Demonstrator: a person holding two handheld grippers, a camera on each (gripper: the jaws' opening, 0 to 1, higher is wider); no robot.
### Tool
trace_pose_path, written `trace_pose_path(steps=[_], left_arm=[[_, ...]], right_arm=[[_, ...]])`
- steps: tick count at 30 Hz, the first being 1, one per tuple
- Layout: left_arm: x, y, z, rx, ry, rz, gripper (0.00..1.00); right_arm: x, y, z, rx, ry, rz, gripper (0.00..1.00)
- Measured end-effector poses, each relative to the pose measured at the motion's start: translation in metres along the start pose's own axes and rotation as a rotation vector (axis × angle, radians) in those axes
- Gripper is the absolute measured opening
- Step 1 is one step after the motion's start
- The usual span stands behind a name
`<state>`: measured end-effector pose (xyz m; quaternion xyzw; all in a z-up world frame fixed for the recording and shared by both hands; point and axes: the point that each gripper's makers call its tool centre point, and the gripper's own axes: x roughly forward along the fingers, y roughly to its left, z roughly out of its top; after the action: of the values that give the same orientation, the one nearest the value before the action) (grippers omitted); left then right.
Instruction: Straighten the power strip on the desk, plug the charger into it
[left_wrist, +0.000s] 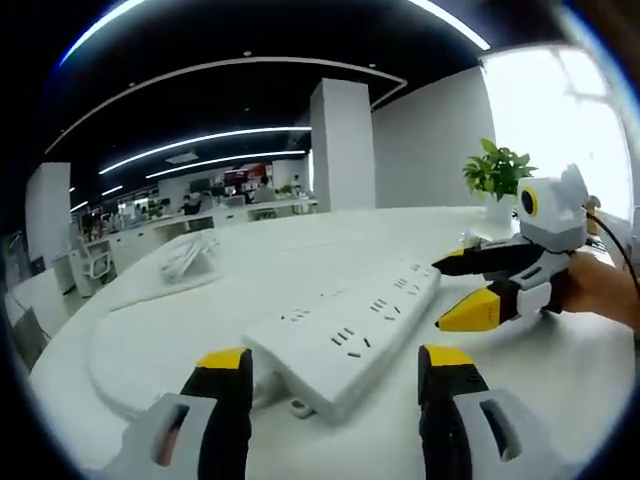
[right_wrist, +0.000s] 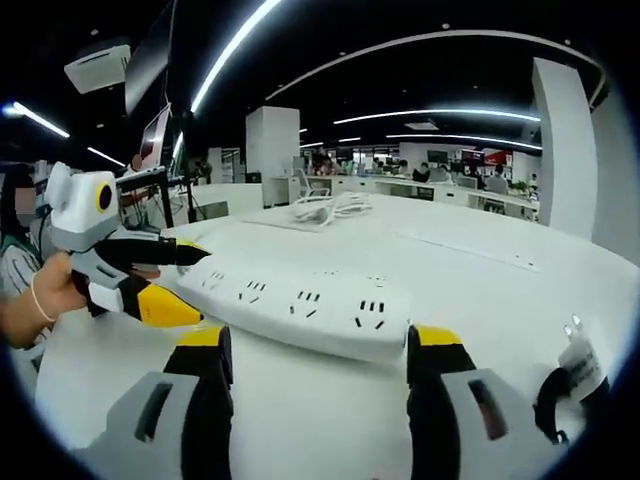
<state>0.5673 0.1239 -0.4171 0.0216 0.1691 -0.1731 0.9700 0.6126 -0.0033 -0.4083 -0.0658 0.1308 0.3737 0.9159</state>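
The power strip (left_wrist: 348, 322) lies on the white desk (left_wrist: 180, 330), right ahead of the left gripper (left_wrist: 335, 375), whose jaws are wide apart. The right gripper (left_wrist: 465, 290), also spread, straddles its far end. A crooked push could spin the strip away from the charger (right_wrist: 578, 372).

Ceiling light strips (left_wrist: 200, 140) lit the room brightly, a window (left_wrist: 560, 110) glared white, and fisheye edges bent.
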Motion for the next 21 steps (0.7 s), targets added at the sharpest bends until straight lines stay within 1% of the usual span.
trace_pose_path(steps=[3, 5, 8, 12, 14, 19, 21], left_arm=[[-0.001, -0.003, -0.004, 0.0, 0.014, -0.007, 0.67], [-0.001, -0.008, -0.005, 0.007, 0.019, -0.016, 0.67], [0.0, -0.005, -0.006, 0.02, 0.033, -0.015, 0.68], [0.006, -0.001, -0.003, 0.008, 0.037, -0.012, 0.7], [0.009, 0.0, -0.001, 0.004, 0.037, -0.012, 0.7], [0.011, 0.001, -0.001, 0.023, 0.043, -0.017, 0.69], [0.007, -0.002, -0.003, 0.03, 0.042, -0.013, 0.67]], right_arm=[[-0.001, 0.0, 0.0, 0.006, 0.004, -0.005, 0.72], [-0.001, 0.0, -0.001, 0.004, 0.008, -0.009, 0.71], [-0.001, 0.001, 0.0, 0.009, 0.014, -0.014, 0.72], [0.0, 0.003, 0.0, 0.027, 0.009, -0.024, 0.73], [-0.001, 0.003, 0.0, 0.029, 0.013, -0.028, 0.72], [-0.005, 0.004, -0.001, 0.034, 0.023, -0.03, 0.7], [-0.007, 0.005, -0.002, 0.027, 0.033, -0.033, 0.68]])
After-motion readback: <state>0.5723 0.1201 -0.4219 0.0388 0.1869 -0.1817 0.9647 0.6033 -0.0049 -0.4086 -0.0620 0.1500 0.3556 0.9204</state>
